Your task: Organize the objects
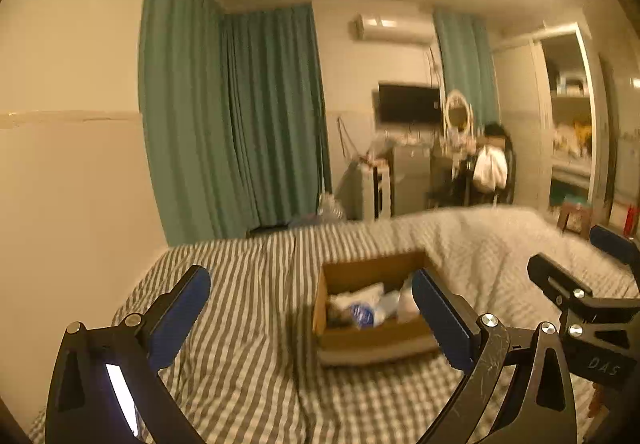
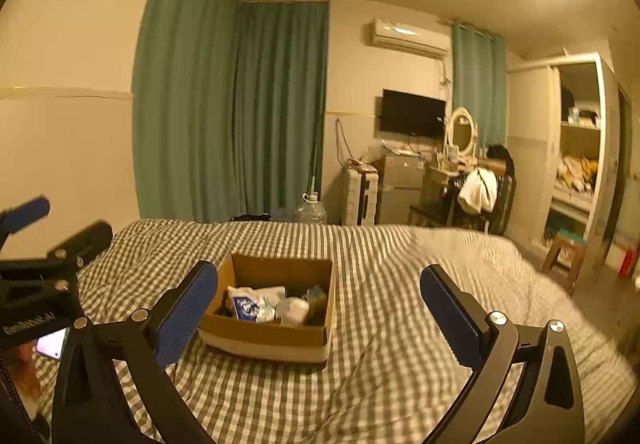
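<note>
the left gripper (image 1: 310,308) is held level and forward, its two blue-padded fingers (image 1: 182,314) spread wide apart with nothing between them. the right gripper (image 2: 318,308) is in the same pose, its blue-padded fingers (image 2: 448,314) also wide apart and gripping nothing. the two are side by side, each showing at the edge of the other's view, the right gripper a little ahead of the left.

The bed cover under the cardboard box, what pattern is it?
The bed cover is a grey-and-white gingham check, clearest in the right wrist view.
</note>
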A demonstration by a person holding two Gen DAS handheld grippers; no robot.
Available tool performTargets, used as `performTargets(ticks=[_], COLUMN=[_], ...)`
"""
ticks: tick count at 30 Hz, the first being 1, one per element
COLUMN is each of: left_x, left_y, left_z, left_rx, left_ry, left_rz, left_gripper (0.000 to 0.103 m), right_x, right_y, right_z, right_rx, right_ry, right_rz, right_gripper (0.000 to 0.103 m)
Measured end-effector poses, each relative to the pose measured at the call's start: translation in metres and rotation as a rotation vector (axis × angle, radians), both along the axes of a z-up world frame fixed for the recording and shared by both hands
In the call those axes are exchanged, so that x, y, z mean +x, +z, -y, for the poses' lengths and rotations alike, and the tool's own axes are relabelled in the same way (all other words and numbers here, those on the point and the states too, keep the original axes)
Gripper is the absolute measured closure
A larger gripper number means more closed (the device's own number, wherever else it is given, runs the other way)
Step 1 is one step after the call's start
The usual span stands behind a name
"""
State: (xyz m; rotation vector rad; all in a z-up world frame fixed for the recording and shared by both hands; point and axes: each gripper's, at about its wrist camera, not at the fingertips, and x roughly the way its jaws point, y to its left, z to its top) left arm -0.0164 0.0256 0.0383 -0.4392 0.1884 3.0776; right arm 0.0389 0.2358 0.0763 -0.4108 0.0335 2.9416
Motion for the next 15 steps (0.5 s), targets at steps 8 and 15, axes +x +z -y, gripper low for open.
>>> performTargets(ticks=[8,15], left_x=[-0.011,-0.017], left_y=[-0.061,-0.07], left_z=[-0.003,-0.004], left_rx=[0.023,0.058], left_ry=[-0.013,-0.007], left_rz=[0.115,0.155], left_gripper=[0.0,0.0], right_x=[-0.014,-0.018], right_y=[-0.062,-0.075], right_z=[-0.008,-0.011], right_rx=[-0.04,-0.033], right_ry=[-0.011,-0.03], right_rz=[0.092,0.115], right_gripper=[0.001,0.001])
